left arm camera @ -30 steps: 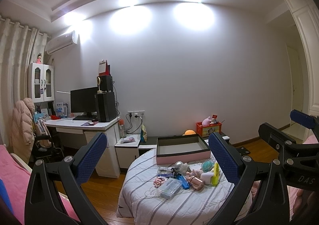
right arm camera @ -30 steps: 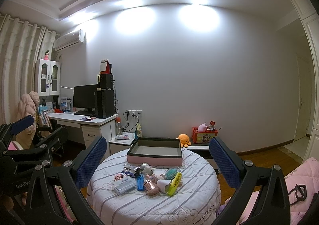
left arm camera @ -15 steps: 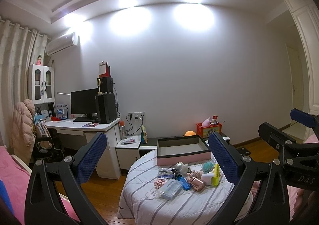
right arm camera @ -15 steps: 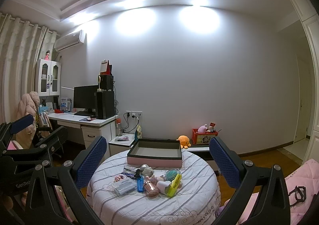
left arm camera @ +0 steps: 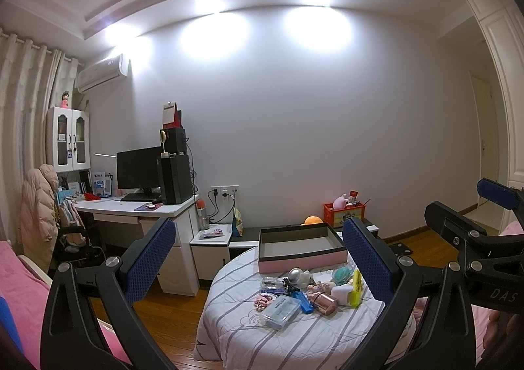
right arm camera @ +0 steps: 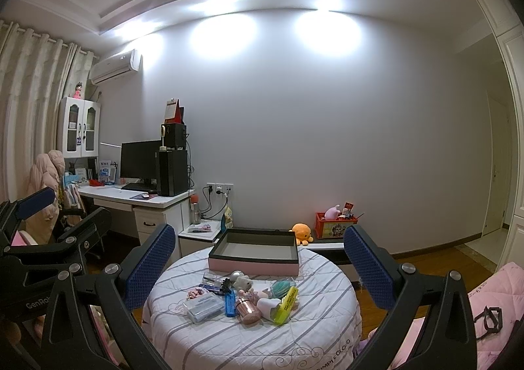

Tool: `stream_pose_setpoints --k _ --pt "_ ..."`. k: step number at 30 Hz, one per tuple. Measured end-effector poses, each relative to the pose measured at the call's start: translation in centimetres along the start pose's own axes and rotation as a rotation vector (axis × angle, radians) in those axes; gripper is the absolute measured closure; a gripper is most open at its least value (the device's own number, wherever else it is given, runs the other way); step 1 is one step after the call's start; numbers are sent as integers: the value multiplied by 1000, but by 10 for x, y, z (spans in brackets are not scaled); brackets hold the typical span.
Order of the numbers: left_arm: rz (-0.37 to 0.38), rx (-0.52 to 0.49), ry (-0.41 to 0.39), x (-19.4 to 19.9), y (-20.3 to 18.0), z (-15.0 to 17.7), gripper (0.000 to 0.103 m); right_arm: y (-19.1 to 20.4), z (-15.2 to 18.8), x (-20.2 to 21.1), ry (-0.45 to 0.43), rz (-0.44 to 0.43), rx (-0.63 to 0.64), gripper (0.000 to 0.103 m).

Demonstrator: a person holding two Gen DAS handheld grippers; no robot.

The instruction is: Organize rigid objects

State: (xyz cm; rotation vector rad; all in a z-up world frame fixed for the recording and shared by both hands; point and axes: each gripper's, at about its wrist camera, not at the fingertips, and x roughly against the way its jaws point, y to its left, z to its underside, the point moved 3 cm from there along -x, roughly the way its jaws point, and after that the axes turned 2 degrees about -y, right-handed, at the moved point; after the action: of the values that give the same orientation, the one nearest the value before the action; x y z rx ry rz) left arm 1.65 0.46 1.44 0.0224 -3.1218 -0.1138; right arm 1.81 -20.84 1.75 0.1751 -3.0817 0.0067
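Above round table (right arm camera: 249, 334) | both tools agape, empty | pink box (right arm camera: 253, 257) seemingly empty

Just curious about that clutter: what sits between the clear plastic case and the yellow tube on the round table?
In the right wrist view, a blue lighter, a rose-gold bottle and a white container lie between the clear plastic case and yellow tube.

A round desk (right arm camera: 304, 340) (under a striped cover) carries a pink box (right arm camera: 253, 263) and, nearer, a clutter of small things (right arm camera: 244, 299).

Left claw (left arm camera: 258, 258) and right claw (right arm camera: 258, 258) both gape wide, side by side, holding nothing.
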Motion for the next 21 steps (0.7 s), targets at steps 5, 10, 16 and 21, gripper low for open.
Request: stream_pose_setpoints --k 5,10,16,21 --pt "-2 0 0 1 0 0 0 -1 -3 -2 0 0 3 0" --pt "-1 -1 -3 1 0 -2 0 -1 -3 -1 -5 0 5 0" --pt "0 -1 -1 3 1 -3 0 -2 -1 -2 -2 2 7 0" --pt "1 -1 4 3 4 -2 0 -1 2 -3 3 6 10 0"
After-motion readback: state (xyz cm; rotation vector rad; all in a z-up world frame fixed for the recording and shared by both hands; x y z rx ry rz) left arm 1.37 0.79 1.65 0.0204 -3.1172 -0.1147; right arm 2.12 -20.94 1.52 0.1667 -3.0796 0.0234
